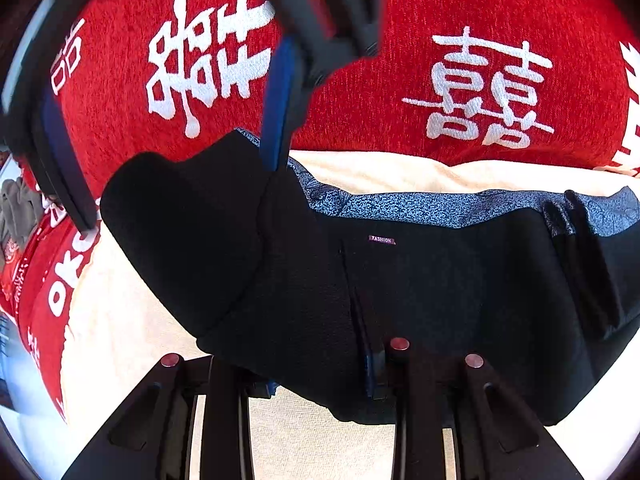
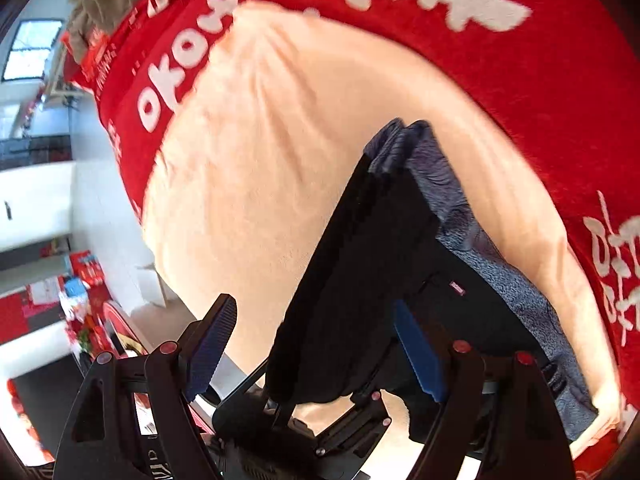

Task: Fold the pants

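Observation:
Black pants (image 1: pixel 440 288) with a blue patterned lining and a small FASHION label lie bunched on a cream blanket (image 1: pixel 120 320). My left gripper (image 1: pixel 320 376) is shut on the near edge of the pants, and the cloth drapes over its fingertips. My right gripper (image 1: pixel 180 188) stands wide open at the upper left, one blue pad (image 1: pixel 280 100) at the waistband's far edge. In the right wrist view, a raised fold of the pants (image 2: pixel 360 272) hangs between the open right gripper's (image 2: pixel 312 328) pads without being pinched. The left gripper (image 2: pixel 300 420) shows below it.
The blanket lies on a red cover with white characters (image 1: pixel 480 88). A grey-brown garment (image 2: pixel 100 4) sits on the cover's far corner. Beyond the bed edge are white furniture (image 2: pixel 36 208) and red boxes on the floor (image 2: pixel 84 276).

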### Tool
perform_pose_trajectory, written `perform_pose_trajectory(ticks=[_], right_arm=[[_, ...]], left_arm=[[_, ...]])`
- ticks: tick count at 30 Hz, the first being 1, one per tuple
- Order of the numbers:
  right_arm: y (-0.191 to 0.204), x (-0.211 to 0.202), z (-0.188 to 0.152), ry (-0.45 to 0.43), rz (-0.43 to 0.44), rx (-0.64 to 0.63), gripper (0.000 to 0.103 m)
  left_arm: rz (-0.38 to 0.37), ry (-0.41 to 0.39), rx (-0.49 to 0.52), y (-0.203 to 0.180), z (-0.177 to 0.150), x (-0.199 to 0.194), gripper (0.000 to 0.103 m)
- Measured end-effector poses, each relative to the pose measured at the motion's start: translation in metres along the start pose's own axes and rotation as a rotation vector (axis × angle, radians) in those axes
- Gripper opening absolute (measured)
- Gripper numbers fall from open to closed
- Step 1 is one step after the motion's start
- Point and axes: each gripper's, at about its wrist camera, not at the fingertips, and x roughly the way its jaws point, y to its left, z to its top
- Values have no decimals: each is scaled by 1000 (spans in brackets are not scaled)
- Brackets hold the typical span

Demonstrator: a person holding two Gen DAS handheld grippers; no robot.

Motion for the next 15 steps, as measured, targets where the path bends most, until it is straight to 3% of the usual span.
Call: perform_pose_trajectory(ticks=[5, 6, 8, 15], right_arm=[[-9, 43, 10, 147, -130, 9, 81], [-15, 47, 6, 154, -131, 13, 58], [-23, 41, -1, 116, -119, 21, 35], [-57, -23, -64, -119, 58, 73, 31]], left_arm=[[8, -15, 30, -7, 2, -5, 31], [3, -13, 31, -8, 4, -6, 31], [-8, 1, 26, -9, 6, -9, 31], [-30, -80, 110, -46, 23, -60, 31]])
